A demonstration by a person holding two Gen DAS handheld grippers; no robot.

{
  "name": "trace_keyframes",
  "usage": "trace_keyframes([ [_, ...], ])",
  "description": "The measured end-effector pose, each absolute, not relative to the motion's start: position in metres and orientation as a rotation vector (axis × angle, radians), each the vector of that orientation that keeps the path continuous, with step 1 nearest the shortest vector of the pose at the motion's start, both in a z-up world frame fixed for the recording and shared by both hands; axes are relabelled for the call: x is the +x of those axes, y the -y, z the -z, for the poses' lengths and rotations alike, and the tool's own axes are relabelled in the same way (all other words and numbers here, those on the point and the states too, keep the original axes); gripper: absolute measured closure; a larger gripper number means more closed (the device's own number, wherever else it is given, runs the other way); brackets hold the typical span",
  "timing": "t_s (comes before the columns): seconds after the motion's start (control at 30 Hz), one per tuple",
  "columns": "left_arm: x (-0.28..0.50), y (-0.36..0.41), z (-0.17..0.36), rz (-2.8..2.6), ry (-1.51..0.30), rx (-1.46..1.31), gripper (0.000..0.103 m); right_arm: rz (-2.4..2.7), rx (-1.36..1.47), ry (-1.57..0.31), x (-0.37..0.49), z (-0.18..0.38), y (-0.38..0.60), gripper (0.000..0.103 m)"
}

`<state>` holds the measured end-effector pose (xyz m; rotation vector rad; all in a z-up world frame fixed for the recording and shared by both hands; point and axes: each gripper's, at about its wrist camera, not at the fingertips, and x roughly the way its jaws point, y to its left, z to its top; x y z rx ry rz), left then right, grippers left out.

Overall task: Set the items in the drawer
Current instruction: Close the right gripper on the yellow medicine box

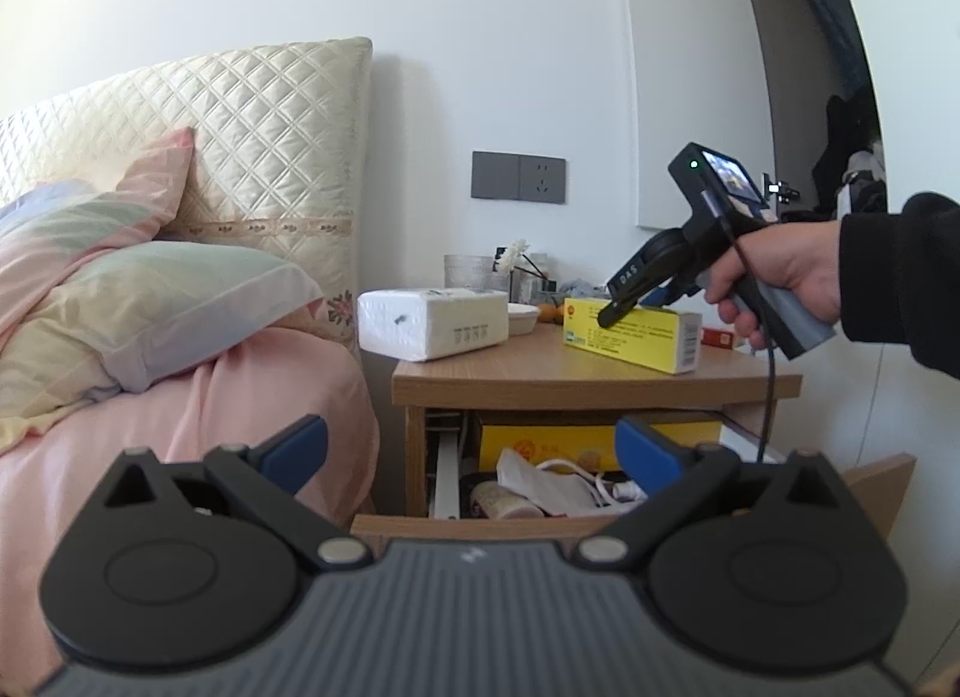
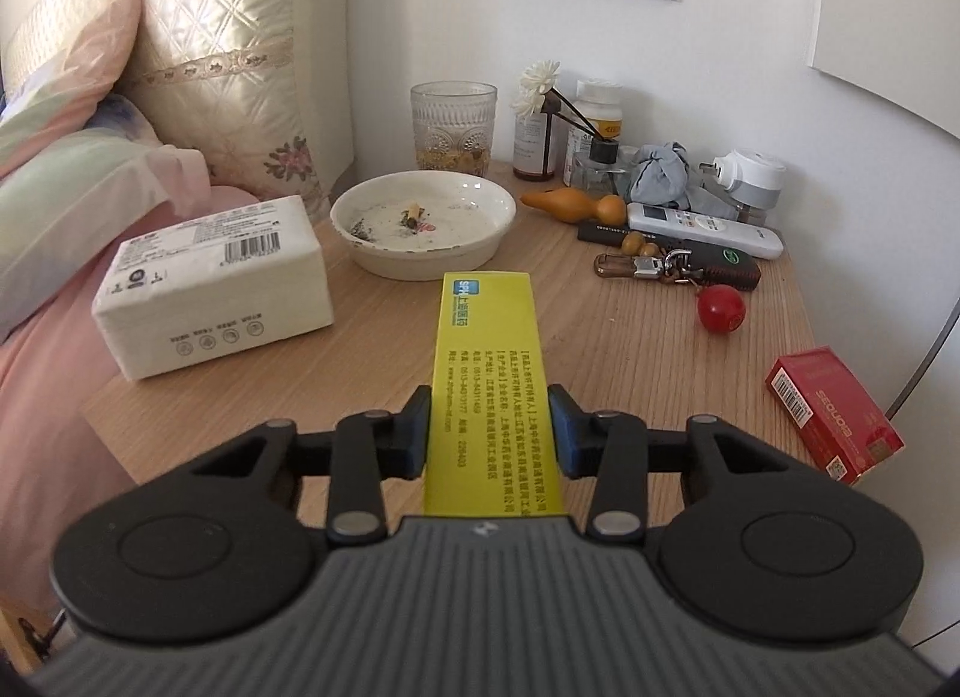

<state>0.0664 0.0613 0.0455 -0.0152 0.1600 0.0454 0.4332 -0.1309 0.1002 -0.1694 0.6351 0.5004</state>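
got my right claw (image 2: 489, 436) clamped on the long yellow cardboard box (image 2: 489, 361) near the table's front, left claw (image 1: 471, 448) was wide open

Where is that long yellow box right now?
The yellow box lies on the bedside table, between the tissue pack and the red box, in front of the white dish, with the right claw closed on it.

The left wrist view looks level from low before the open drawer (image 1: 540, 493), back from the nightstand (image 1: 540, 373). The right wrist view tilts down, close over its top. Both show the yellow box (image 2: 489, 373).
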Motion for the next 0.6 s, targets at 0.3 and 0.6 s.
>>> trace_keyframes([
  [0.3,0.068,-0.068,-0.046,-0.050,-0.164,-0.038,0.000,-0.508,-0.197,-0.589,0.413,-0.126,0.131,0.060],
  [0.6,0.065,-0.058,-0.046,-0.032,-0.160,-0.011,0.000,-0.529,-0.223,-0.542,0.371,-0.161,0.138,0.060],
])
